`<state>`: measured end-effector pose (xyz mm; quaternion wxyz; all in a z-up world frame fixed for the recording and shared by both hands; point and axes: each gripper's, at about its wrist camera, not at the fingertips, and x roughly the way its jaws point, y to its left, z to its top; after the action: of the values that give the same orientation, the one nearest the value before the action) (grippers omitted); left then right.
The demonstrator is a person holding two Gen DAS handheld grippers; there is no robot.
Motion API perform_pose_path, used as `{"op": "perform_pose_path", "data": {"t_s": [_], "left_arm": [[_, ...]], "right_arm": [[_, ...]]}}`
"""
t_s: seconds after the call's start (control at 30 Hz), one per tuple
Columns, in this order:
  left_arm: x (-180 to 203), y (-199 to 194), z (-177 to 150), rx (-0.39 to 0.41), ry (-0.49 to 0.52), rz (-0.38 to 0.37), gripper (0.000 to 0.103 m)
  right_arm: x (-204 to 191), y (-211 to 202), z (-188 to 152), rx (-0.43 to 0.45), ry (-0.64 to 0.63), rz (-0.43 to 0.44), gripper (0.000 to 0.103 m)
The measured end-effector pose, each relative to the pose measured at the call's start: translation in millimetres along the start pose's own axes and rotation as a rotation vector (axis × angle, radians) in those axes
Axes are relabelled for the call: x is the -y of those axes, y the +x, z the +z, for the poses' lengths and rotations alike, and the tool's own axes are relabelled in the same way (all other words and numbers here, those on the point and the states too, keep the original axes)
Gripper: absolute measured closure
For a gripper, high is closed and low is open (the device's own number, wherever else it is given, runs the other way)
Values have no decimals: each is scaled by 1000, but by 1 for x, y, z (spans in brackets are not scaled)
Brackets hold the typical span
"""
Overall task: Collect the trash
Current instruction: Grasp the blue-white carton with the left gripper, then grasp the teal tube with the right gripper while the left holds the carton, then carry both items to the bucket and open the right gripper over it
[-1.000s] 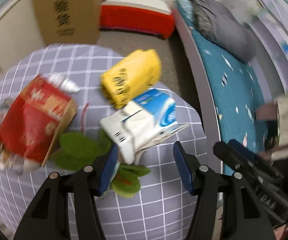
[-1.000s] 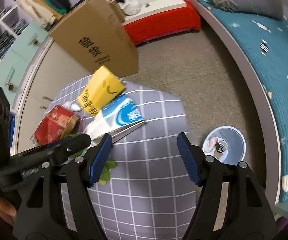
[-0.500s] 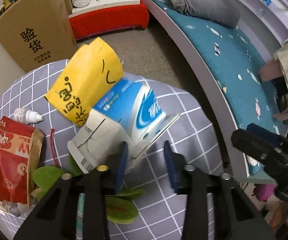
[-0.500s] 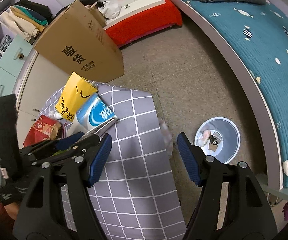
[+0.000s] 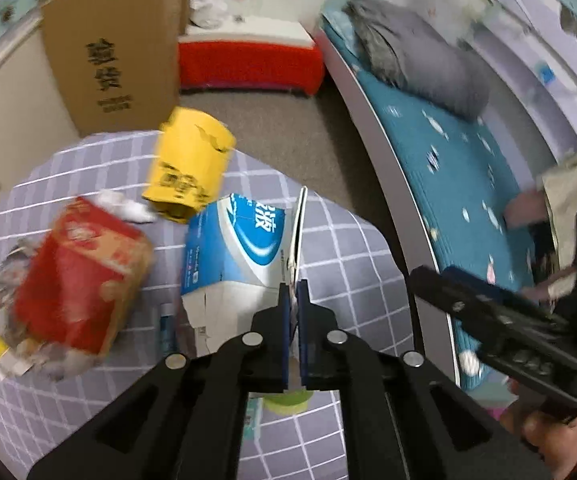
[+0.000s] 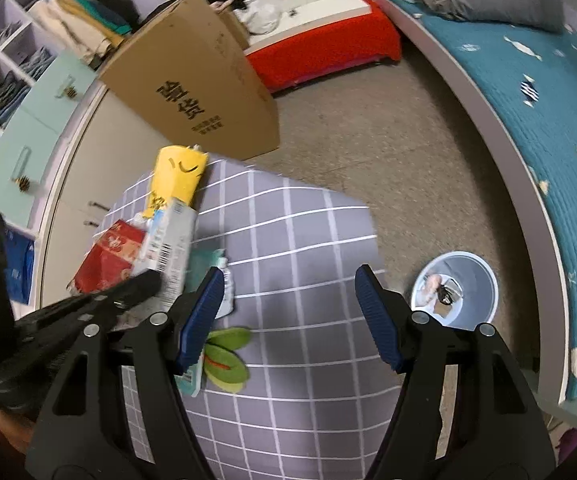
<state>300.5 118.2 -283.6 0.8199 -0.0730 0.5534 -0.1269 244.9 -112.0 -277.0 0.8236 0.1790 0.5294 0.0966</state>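
Left claw [image 5: 293, 292] pinches one blue carton [image 5: 236, 256]; right claw [image 6: 292, 304] gapes.

On the table [image 6: 296, 240], a bag [image 5: 186, 172] lies behind the carton [image 5: 236, 252], with a packet [image 5: 80, 276] to the carton's left. A bin [image 6: 454, 294] stands on the floor between table and bed [image 6: 548, 92]. A cardboard box [image 6: 200, 80] stands behind the table.

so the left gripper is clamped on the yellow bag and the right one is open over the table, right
Not quite. The left gripper is shut on the flap of the blue and white carton, not the yellow bag, which lies beyond it on the table. The left wrist view shows this. The right gripper is open over the table, as you said.
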Motion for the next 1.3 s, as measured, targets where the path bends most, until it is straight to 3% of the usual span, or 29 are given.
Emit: {"op": "perform_pose_path", "data": {"t_s": [0.2, 0.5, 0.6, 0.67, 0.9, 0.93, 1.3], "left_arm": [[-28, -32, -11, 49, -78, 52, 100], [-45, -39, -28, 43, -89, 121, 100], [-48, -39, -29, 56, -73, 147, 100], [-48, -38, -30, 60, -71, 147, 100], [-44, -33, -34, 63, -56, 149, 100], [-43, -33, -34, 65, -56, 150, 100], [-7, -56, -32, 76, -62, 150, 100]], "right_arm": [[-34, 19, -7, -57, -63, 57, 36], [-63, 55, -24, -122, -89, 94, 36], [-68, 66, -25, -120, -93, 105, 53], [-75, 73, -26, -119, -107, 111, 71], [-80, 96, -35, -173, -116, 78, 72], [-78, 96, -35, -176, -112, 90, 85], [-61, 17, -31, -105, -94, 216, 90]]}}
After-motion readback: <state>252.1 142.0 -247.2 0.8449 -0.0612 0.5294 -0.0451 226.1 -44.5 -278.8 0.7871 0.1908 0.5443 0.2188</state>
